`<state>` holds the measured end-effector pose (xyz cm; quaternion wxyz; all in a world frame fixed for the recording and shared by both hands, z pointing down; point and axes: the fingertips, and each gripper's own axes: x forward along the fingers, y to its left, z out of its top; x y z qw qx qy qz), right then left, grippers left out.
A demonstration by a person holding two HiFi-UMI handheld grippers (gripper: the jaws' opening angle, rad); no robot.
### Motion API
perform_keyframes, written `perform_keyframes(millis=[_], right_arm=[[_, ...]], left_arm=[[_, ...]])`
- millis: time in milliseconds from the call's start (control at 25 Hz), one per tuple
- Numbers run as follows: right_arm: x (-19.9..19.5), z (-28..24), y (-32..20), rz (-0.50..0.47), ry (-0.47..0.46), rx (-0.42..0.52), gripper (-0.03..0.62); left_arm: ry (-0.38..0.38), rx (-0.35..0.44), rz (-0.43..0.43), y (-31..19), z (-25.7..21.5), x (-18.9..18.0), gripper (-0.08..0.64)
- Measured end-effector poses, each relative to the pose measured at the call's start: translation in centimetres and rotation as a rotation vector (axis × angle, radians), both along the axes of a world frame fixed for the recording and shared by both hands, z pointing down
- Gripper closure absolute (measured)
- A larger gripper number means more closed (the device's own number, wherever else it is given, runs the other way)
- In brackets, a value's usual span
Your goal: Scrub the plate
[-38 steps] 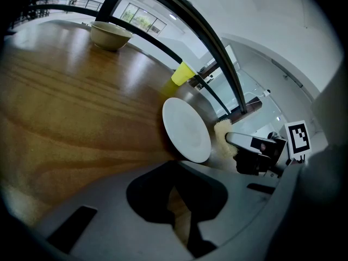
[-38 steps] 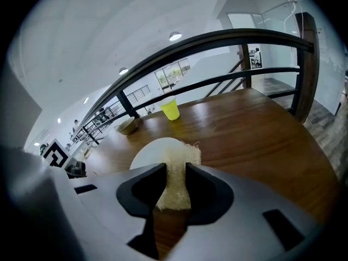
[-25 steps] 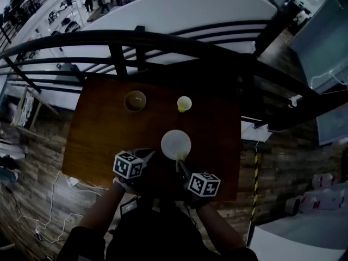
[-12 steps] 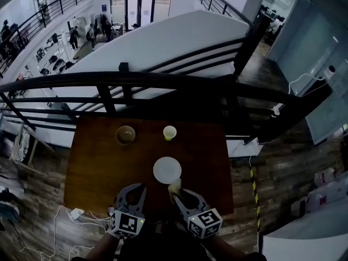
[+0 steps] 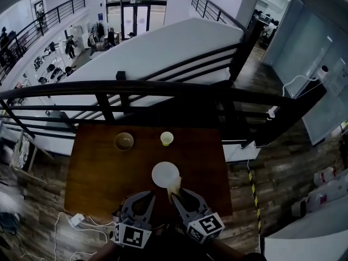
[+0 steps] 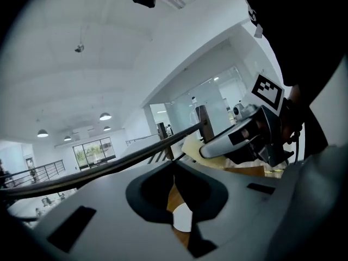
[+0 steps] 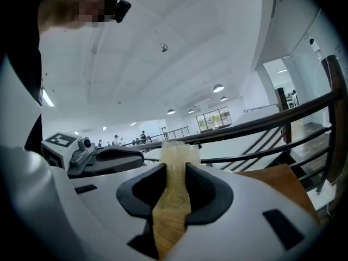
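Plate (image 5: 164, 173) on table (image 5: 98, 173) — cup (image 5: 167, 138) behind

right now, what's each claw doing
left claw: closed, empty
right claw: closed on the sponge

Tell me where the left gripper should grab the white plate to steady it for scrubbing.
I'd take the plate by its thin rim at the near-left edge, coming in low from the left. It lies flat on the table, so only the rim gives a pinch, and the sponge in the right gripper is by the near-right edge. Open the shut left gripper first.
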<state>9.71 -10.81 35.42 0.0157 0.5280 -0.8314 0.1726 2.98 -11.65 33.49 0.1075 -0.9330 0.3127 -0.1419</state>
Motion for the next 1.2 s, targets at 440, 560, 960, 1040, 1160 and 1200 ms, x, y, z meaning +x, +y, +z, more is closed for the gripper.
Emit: perform_keyframes(millis=[440, 560, 960, 1040, 1160, 1200], right_arm=[[0.2, 1.1, 0.3, 0.014, -0.052, -0.018, 0.472], [0.3, 1.2, 0.1, 0.014, -0.056, -0.027, 0.472], [0.3, 1.9, 0.2, 0.024, -0.071, -0.04, 0.472], [0.3, 2.0, 0.1, 0.029, -0.08, -0.05, 0.472], [0.1, 1.9, -0.1, 0.023, -0.08, -0.067, 0.472], [0.0, 1.9, -0.2, 0.021, -0.078, -0.072, 0.472]], left_arm=[[0.005, -0.109, -0.047, -1.0, 2.1, -1.3, 0.537], [0.004, -0.114, -0.05, -1.2, 2.2, -1.3, 0.537], [-0.005, -0.124, -0.031, -0.9, 2.6, -0.8, 0.537], [-0.005, -0.129, -0.032, -1.0, 2.6, -0.9, 0.537], [-0.004, -0.14, -0.035, -1.3, 2.7, -1.1, 0.537], [-0.004, -0.145, -0.036, -1.4, 2.8, -1.1, 0.537]])
